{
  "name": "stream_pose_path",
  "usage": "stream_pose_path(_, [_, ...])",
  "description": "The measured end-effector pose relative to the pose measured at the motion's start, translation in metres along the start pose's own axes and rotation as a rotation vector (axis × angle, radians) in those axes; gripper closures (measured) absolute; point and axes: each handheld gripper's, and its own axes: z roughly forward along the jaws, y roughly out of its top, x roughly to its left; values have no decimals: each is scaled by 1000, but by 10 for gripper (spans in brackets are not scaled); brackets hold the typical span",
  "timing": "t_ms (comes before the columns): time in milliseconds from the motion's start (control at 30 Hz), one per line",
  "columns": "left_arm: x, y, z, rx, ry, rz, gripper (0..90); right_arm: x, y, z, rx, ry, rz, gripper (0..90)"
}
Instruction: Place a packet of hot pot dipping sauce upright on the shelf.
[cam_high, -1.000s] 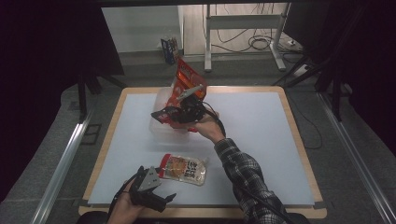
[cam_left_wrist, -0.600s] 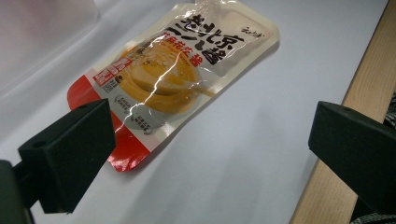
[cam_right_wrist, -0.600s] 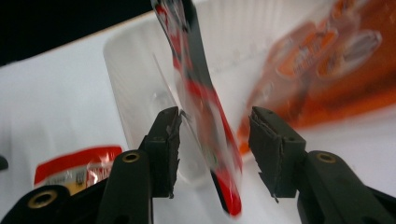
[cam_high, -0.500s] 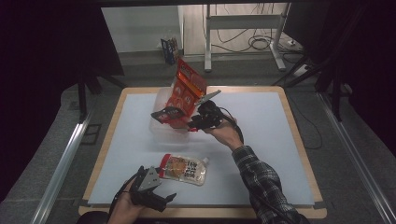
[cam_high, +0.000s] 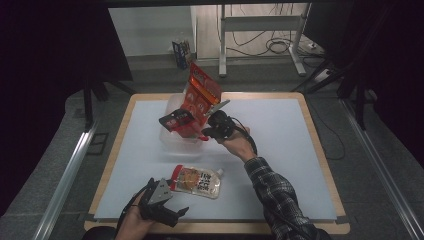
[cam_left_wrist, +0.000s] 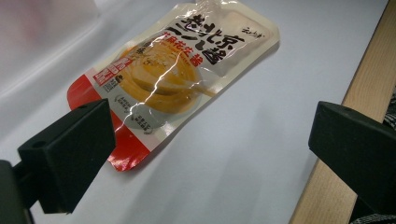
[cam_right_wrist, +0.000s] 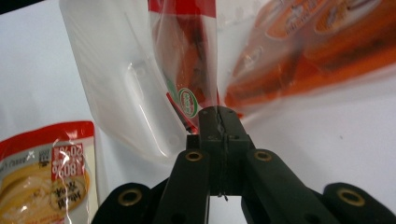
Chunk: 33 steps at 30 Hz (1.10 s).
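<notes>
the right gripper (cam_right_wrist: 218, 114), jaws just closing, pinches the clear bin's (cam_right_wrist: 140, 84) near rim at mid-table, red packets (cam_right_wrist: 299, 51) inside. the left gripper (cam_left_wrist: 210, 154) gapes wide just short of the sauce pouch (cam_left_wrist: 173, 70).

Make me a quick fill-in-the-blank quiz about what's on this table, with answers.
1. The right gripper has its jaws ____.
2. The left gripper has its jaws ____.
3. The flat sauce pouch lies on the white mat, nearest the ____ gripper.
4. The tall red packet stands in a clear ____.

Answers: shut, open, left, tub
</notes>
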Motion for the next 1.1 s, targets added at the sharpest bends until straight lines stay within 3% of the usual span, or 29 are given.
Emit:
stream_pose_path(167, [0, 0, 0, 1, -1, 2, 7, 4, 9, 10, 9, -2, -23, 888])
stream_pose_path(333, [0, 0, 0, 3, -2, 4, 7, 5, 10, 16, 4, 13, -10, 888])
stream_pose_path(500, [0, 0, 0, 4, -1, 5, 7, 6, 5, 26, 50, 7, -24, 882])
stream_pose_path(567, [0, 0, 0, 4, -2, 3, 7, 2, 2, 23, 20, 12, 10, 794])
stream_pose_path(600, [0, 0, 0, 4, -2, 3, 7, 2, 2, 23, 20, 12, 10, 794])
stream_pose_path(633, [0, 0, 0, 5, -2, 2, 7, -1, 2, 17, -8, 32, 41, 703])
stream_pose_path(667, [0, 0, 0, 5, -2, 2, 7, -2, 2, 15, -16, 35, 50, 678])
stream_pose_path(1000, [0, 0, 2, 14, -7, -11, 8, 4, -5, 4, -13, 20, 16, 448])
stream_pose_path(1100, [1, 0, 2, 24, -10, -20, 12, 9, -12, 2, -23, 21, 15, 327])
